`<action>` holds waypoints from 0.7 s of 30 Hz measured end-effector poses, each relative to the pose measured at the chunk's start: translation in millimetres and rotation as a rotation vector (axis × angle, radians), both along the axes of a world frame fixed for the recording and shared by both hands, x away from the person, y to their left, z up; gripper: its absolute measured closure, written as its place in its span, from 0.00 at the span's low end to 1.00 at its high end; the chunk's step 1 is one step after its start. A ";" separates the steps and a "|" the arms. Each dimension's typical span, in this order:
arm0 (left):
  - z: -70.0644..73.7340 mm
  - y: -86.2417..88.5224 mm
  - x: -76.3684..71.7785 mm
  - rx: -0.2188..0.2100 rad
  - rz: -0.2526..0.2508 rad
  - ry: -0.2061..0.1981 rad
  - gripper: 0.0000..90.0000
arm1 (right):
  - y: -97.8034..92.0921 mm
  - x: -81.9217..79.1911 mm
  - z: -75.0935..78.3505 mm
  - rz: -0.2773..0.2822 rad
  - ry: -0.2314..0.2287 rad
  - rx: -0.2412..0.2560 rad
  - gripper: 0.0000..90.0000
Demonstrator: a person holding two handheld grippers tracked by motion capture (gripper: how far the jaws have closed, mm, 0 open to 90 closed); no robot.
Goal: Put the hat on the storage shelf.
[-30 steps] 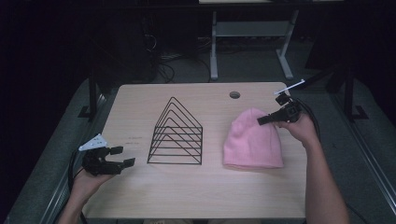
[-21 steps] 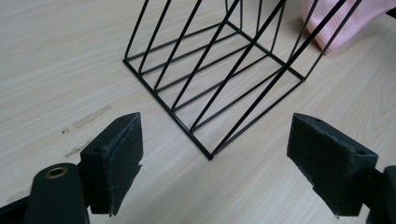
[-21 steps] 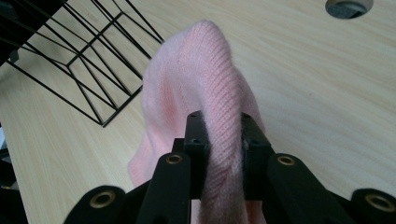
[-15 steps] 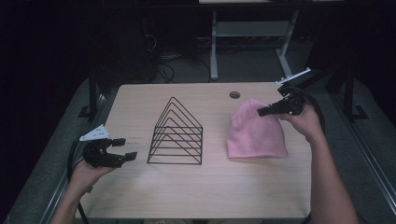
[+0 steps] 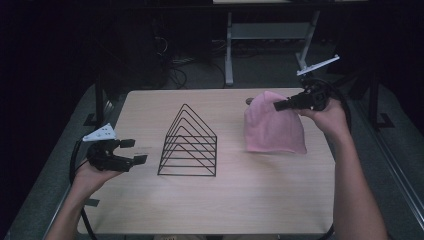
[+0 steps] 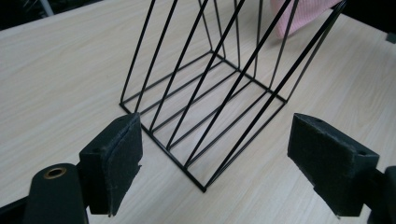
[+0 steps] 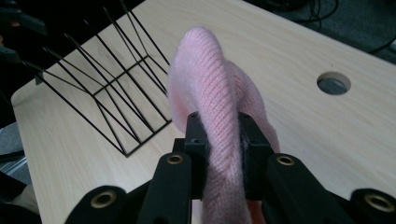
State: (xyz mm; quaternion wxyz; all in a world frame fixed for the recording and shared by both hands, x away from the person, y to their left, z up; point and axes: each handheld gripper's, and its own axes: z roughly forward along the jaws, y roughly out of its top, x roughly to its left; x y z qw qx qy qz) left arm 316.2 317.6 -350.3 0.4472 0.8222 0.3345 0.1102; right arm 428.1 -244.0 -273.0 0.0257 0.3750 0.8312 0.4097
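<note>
High view: the right gripper (image 5: 278, 105) has lifted the pink knit hat (image 5: 272, 127) by its top since a second ago, its jaws pinching a fold while the brim hangs to the table (image 5: 225, 210). The left gripper (image 5: 131, 151), jaws spread, has moved nearer the wire rack (image 5: 189, 145), likely to steady it.

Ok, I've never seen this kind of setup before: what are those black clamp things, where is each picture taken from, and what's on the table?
A person holds a hand-operated two-jaw tool in each hand. The high view looks down on the light wooden table. The other two pictures come from cameras riding on each tool, looking along its jaws. On the table stands a black triangular wire rack. The left gripper is open, pointing at the rack and holding nothing. The right gripper is shut on a fold of the pink knitted hat, which hangs from the jaws with its lower edge at the table.
</note>
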 end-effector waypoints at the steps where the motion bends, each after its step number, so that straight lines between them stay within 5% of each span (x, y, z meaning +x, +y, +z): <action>1: 1.9 -0.5 1.2 -0.001 -0.006 -0.001 0.20 | 1.3 -0.3 3.5 0.004 -0.009 0.000 0.86; 21: 34.5 -17.2 17.5 0.019 -0.074 -0.021 0.20 | 40.6 -7.4 72.8 0.132 -0.116 0.019 0.86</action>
